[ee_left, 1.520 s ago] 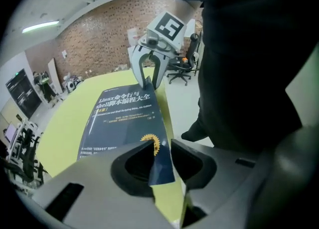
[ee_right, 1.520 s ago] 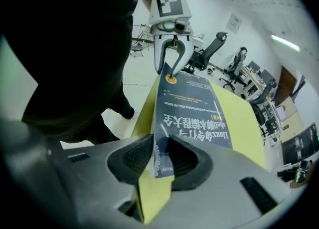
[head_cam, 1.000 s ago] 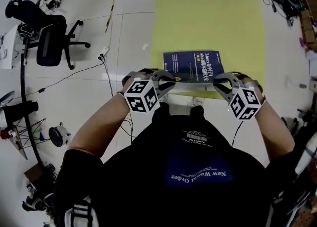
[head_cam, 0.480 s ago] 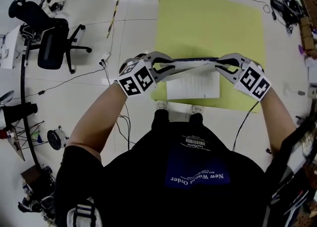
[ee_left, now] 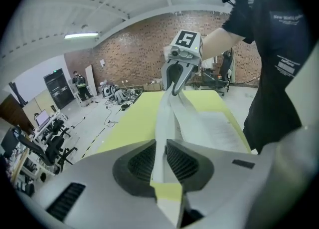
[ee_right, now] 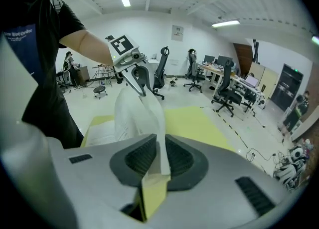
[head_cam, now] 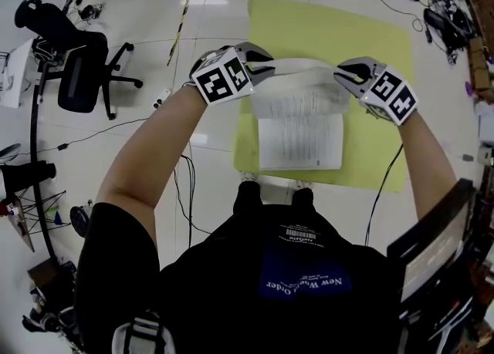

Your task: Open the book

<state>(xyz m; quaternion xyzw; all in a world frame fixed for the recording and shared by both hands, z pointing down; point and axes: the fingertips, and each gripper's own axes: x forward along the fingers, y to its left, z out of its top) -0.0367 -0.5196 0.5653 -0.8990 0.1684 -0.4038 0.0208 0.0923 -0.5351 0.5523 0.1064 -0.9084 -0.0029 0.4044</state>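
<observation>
The book lies open on a yellow mat, with a white printed page facing up. Its lifted cover and front pages arch between my two grippers. My left gripper is shut on the left edge of this lifted part. Its jaws have just been opening slightly, and the pads still press on the sheet. My right gripper is shut on the right edge. In the left gripper view the white sheet runs from my left gripper to the right gripper. The right gripper view shows my right gripper holding the sheet.
A black office chair stands on the white floor at the left, with cables beside it. More cables and gear lie at the top right. A dark screen stands at the lower right. The person's feet are at the mat's near edge.
Both grippers have swung away from the body, taking the dark blue cover up and over. The closed book now shows a white inner page.
</observation>
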